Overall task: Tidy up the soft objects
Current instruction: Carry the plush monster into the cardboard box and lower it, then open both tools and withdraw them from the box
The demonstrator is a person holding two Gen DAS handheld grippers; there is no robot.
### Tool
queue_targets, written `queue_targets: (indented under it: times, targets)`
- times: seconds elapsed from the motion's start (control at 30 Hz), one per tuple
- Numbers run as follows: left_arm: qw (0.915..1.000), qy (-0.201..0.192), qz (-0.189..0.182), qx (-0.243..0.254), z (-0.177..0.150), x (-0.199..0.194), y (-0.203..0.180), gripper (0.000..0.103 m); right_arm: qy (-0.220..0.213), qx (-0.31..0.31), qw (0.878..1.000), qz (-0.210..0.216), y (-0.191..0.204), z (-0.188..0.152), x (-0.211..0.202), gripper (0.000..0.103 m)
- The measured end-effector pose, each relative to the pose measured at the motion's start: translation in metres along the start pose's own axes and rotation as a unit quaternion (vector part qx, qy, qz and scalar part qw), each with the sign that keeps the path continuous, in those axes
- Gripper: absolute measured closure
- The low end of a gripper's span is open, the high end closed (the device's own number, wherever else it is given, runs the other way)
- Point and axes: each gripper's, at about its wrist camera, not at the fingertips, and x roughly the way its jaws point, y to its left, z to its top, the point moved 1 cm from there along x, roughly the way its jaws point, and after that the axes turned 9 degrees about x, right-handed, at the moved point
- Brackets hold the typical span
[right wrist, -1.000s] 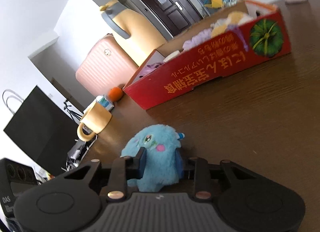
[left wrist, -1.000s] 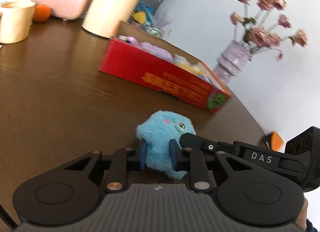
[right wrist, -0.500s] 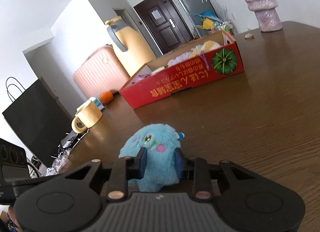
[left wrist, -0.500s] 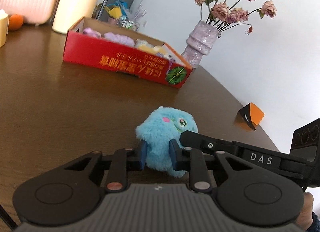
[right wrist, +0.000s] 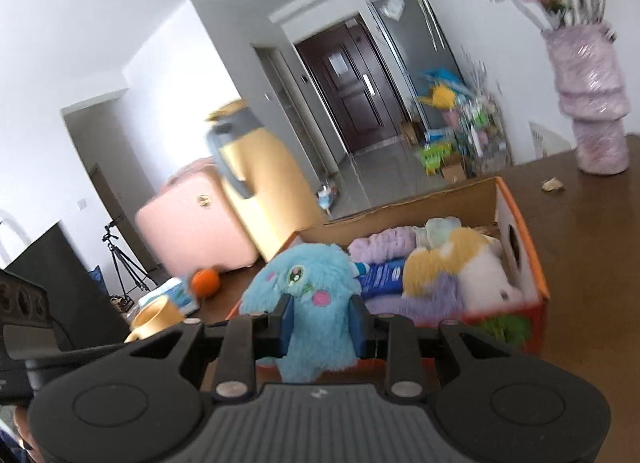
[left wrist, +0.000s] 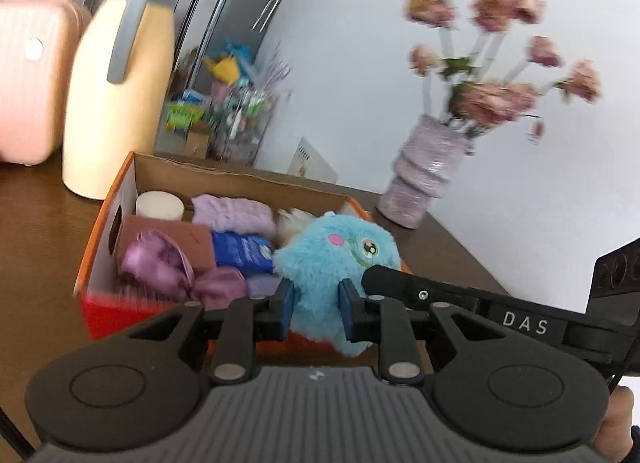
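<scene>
A fluffy blue plush toy (left wrist: 338, 259) is held by both grippers at once, raised over the front edge of the red cardboard box (left wrist: 105, 223). My left gripper (left wrist: 316, 313) is shut on its lower body. My right gripper (right wrist: 322, 327) is shut on the same blue plush toy (right wrist: 308, 283) from the opposite side; its finger crosses the left wrist view. The red cardboard box (right wrist: 532, 263) holds several soft things: purple cloths (left wrist: 234, 215), a blue packet (left wrist: 240, 251), and a white and yellow plush (right wrist: 464, 263).
A cream thermos jug (left wrist: 116, 103) and a pink suitcase (left wrist: 24, 75) stand behind the box. A purple vase with pink flowers (left wrist: 424, 175) stands at the table's far right. A yellow mug (right wrist: 154, 313) and an orange (right wrist: 206, 281) sit left of the box.
Both grippers have lifted the blue plush off the table and carried it forward to the box, which now fills the view just beyond it.
</scene>
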Motion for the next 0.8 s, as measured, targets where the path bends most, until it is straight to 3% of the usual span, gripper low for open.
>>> queue_targets:
  times: [0.13, 0.3, 0.5, 0.57, 0.63, 0.73, 0.8]
  targets:
    - [0.9981, 0.054, 0.01, -0.029, 0.014, 0.054, 0.029, 0.08, 0.041, 0.022, 0.998, -0.031, -0.016, 0.033, 0.064, 0.075]
    - [0.9926, 0.114, 0.024, -0.035, 0.002, 0.088, 0.054, 0.08, 0.109, 0.059, 0.989, -0.082, -0.036, 0.039, 0.125, 0.074]
    - [0.9923, 0.116, 0.026, -0.036, 0.001, 0.086, 0.057, 0.079, 0.124, 0.058, 0.987, -0.082, -0.041, 0.026, 0.138, 0.073]
    - [0.9933, 0.109, 0.031, -0.025, 0.004, 0.078, 0.051, 0.076, 0.127, 0.056, 0.987, -0.081, -0.041, 0.028, 0.141, 0.07]
    - [0.9945, 0.096, 0.041, -0.008, 0.01, 0.063, 0.044, 0.067, 0.125, 0.051, 0.988, -0.08, -0.038, 0.031, 0.135, 0.068]
    - [0.9961, 0.073, 0.048, 0.012, 0.019, 0.037, 0.035, 0.064, 0.102, 0.024, 0.99, -0.097, -0.027, 0.04, 0.115, 0.06]
    - [0.9963, 0.056, 0.06, 0.027, 0.024, 0.016, 0.029, 0.061, 0.083, 0.004, 0.991, -0.1, -0.019, 0.046, 0.097, 0.049]
